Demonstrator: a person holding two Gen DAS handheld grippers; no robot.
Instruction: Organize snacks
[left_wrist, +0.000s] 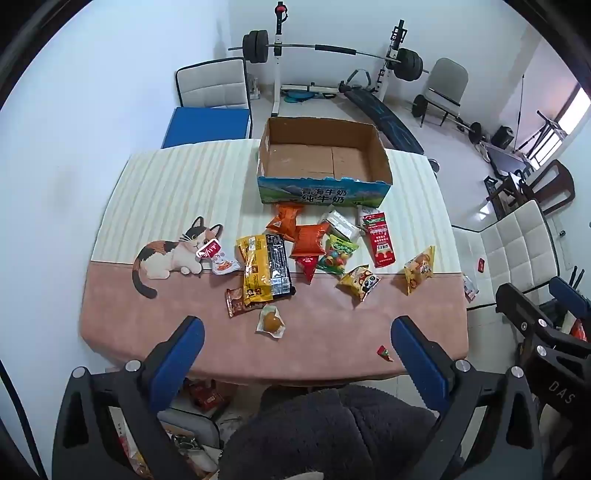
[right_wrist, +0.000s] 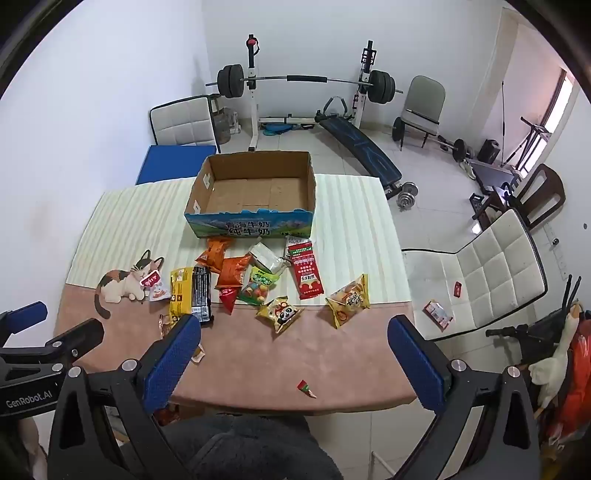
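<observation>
Both grippers are hovering open over the near edge of the table, holding nothing.

The left gripper (left_wrist: 297, 332) and right gripper (right_wrist: 294, 330) are keeping their jaws spread wide. The snacks (left_wrist: 310, 243) are lying scattered mid-table, just in front of the open box (left_wrist: 321, 155), whose floor is showing bare. A red carton (left_wrist: 378, 240) is lying flat beside the pile, a panda pack (right_wrist: 282, 314) nearer the edge, and a small red scrap (right_wrist: 306, 388), possibly a torn wrapper, near the table's front.
</observation>
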